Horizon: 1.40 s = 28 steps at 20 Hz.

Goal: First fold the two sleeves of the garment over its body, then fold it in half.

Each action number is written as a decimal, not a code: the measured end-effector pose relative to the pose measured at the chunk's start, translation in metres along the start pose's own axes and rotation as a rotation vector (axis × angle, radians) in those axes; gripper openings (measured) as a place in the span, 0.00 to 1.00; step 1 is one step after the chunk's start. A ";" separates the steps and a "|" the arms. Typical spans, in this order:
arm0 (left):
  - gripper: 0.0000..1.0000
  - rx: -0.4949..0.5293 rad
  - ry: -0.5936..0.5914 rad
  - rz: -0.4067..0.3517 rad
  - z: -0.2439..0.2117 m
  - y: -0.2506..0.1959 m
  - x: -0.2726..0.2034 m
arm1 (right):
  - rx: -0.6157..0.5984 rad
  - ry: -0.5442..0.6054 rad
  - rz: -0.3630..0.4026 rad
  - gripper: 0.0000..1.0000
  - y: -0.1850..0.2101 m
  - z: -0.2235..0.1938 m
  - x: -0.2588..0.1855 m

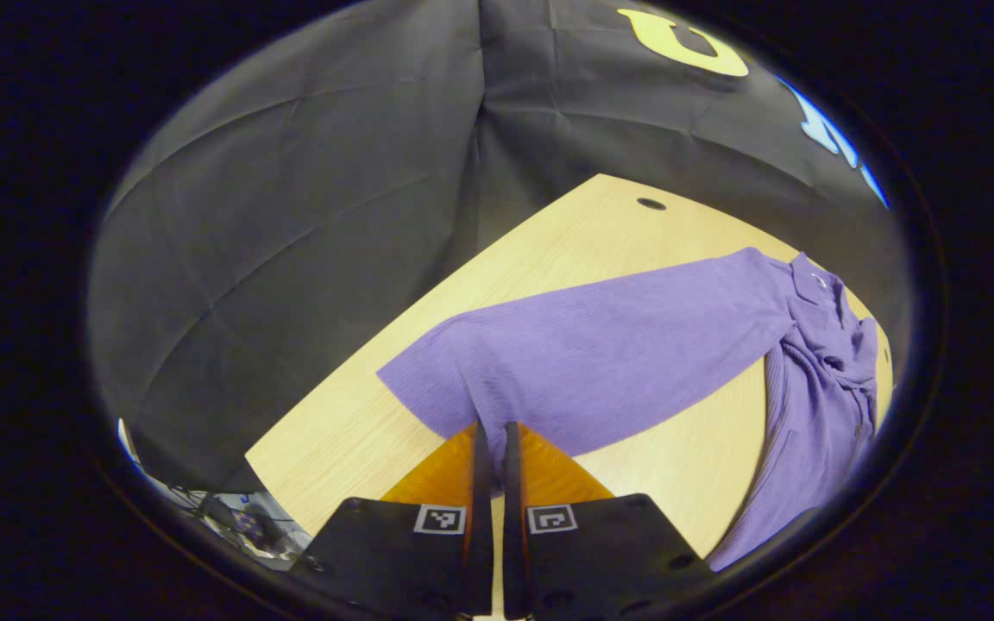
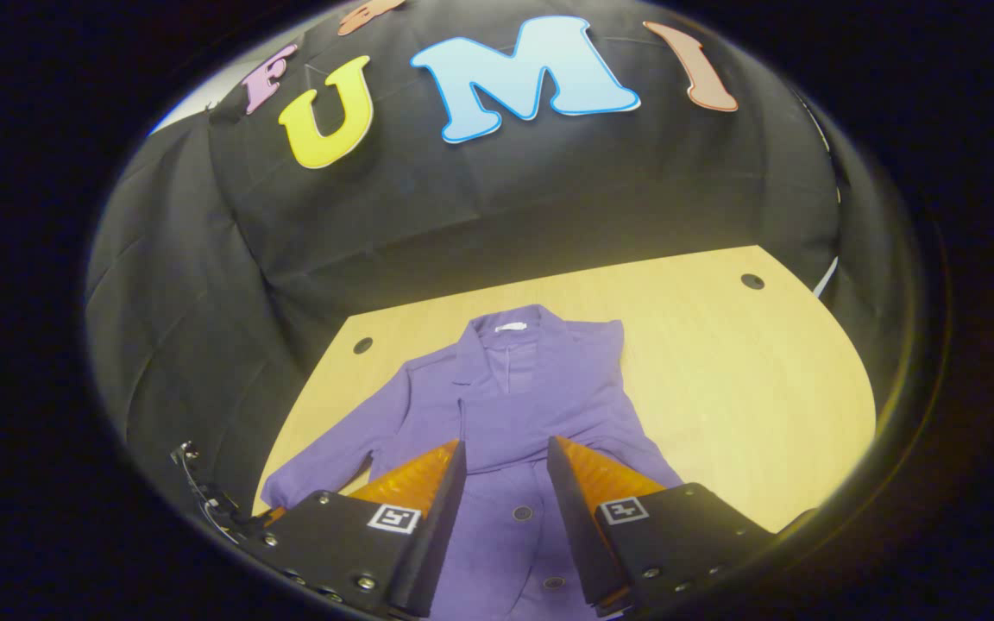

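A purple button-front garment (image 2: pixel 540 379) lies flat on the light wooden table (image 2: pixel 721 362), collar toward the booth wall. In the left gripper view one long sleeve (image 1: pixel 600 345) stretches across the table from the garment's body (image 1: pixel 816 405) at the right. My left gripper (image 1: pixel 493 427) is shut on this sleeve's cuff end, with fabric pinched between the fingertips. In the right gripper view the same sleeve (image 2: pixel 324 466) runs out to the lower left. The other sleeve lies folded across the chest. My right gripper (image 2: pixel 506 442) is open above the garment's front, holding nothing.
The table has small round holes (image 2: pixel 752 281) near its far corners (image 1: pixel 651 203). The black cloth wall closes in behind and to the left. Cables (image 1: pixel 238 517) hang below the table's near left edge. Bare tabletop lies right of the garment.
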State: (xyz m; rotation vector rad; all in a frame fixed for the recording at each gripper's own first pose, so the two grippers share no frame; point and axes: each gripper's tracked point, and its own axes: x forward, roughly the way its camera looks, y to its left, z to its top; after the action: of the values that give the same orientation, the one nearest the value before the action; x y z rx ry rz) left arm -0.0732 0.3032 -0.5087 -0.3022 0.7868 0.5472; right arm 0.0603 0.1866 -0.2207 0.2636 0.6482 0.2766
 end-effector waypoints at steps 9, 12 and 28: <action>0.07 0.029 -0.052 -0.024 0.057 -0.039 -0.008 | 0.037 -0.030 -0.021 0.60 -0.025 0.012 -0.008; 0.07 0.047 -0.094 -0.076 0.089 -0.078 -0.012 | 0.060 -0.042 -0.028 0.60 -0.036 0.013 -0.014; 0.07 0.346 -0.225 -0.518 0.133 -0.415 -0.096 | 0.214 -0.094 -0.156 0.60 -0.136 -0.011 -0.081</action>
State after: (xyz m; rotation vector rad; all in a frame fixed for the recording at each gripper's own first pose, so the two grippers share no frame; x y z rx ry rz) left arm 0.1852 -0.0108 -0.3252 -0.1110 0.5417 -0.0462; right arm 0.0149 0.0346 -0.2286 0.4258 0.6016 0.0439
